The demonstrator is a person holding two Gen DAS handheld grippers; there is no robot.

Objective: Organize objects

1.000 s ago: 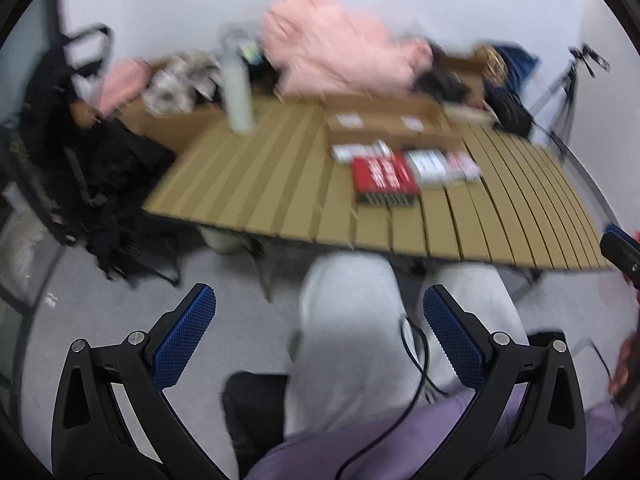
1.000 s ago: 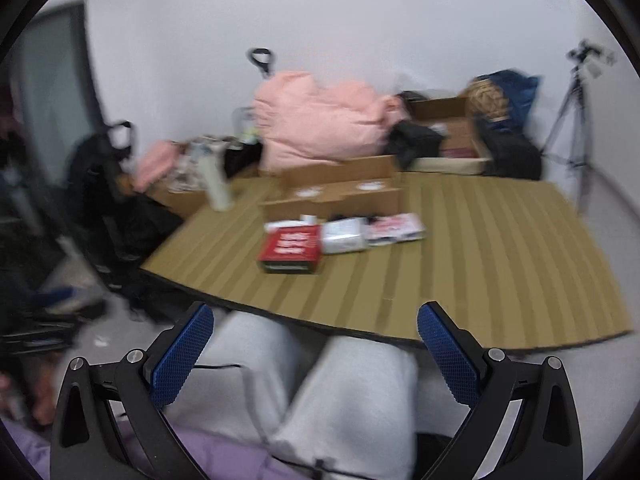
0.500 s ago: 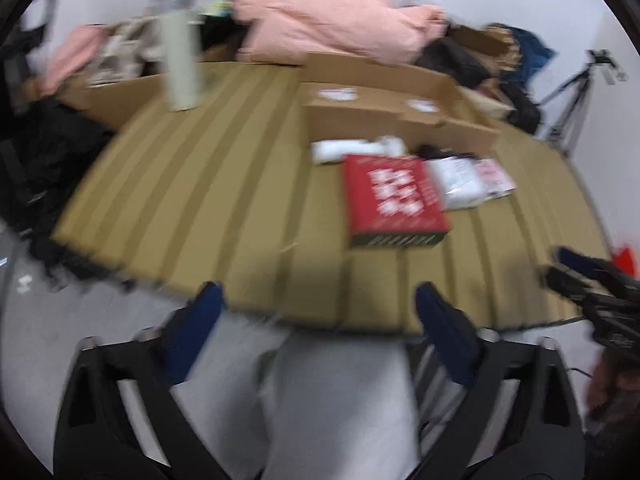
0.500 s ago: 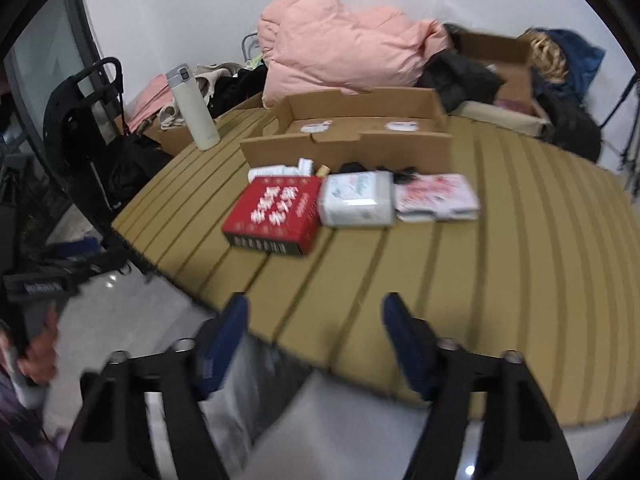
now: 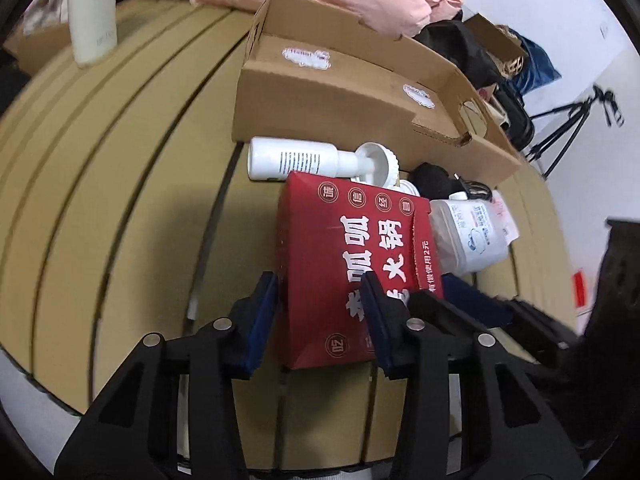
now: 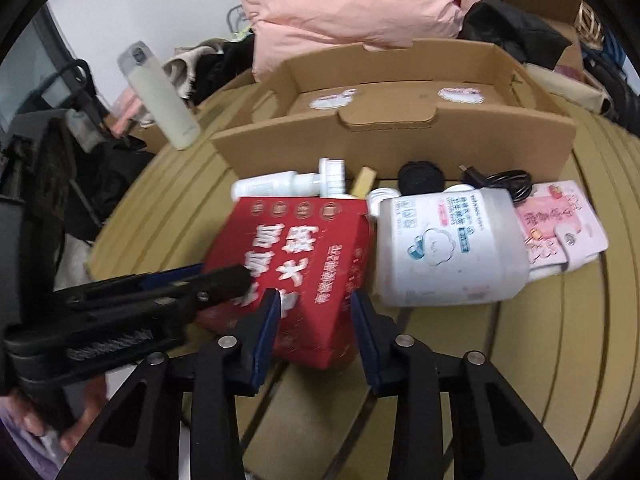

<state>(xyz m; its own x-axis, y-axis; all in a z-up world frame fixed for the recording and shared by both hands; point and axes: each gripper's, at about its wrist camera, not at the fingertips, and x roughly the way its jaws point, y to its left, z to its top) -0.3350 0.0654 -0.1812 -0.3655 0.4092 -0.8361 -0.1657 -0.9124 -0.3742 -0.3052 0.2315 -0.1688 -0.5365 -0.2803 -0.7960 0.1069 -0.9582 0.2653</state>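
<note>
A red box (image 5: 352,264) with white Chinese lettering lies on the slatted table (image 5: 120,200). My left gripper (image 5: 322,320) is closed on the box's near left corner. My right gripper (image 6: 314,328) is closed on the same red box (image 6: 296,256) at its near right corner. Behind it lie a white pump bottle (image 5: 296,160), a white wipes pack (image 6: 448,248), a pink pouch (image 6: 560,224) and a black cable (image 6: 504,182). An open cardboard box (image 6: 400,120) stands behind them.
A white thermos (image 6: 160,96) stands at the table's far left. A pink jacket (image 6: 352,4) and bags are piled behind the cardboard box. A tripod (image 5: 572,120) stands by the right wall. The left gripper's body (image 6: 120,312) shows in the right wrist view.
Both grippers moved from above my lap forward over the table and narrowed their jaws around the near end of the red box.
</note>
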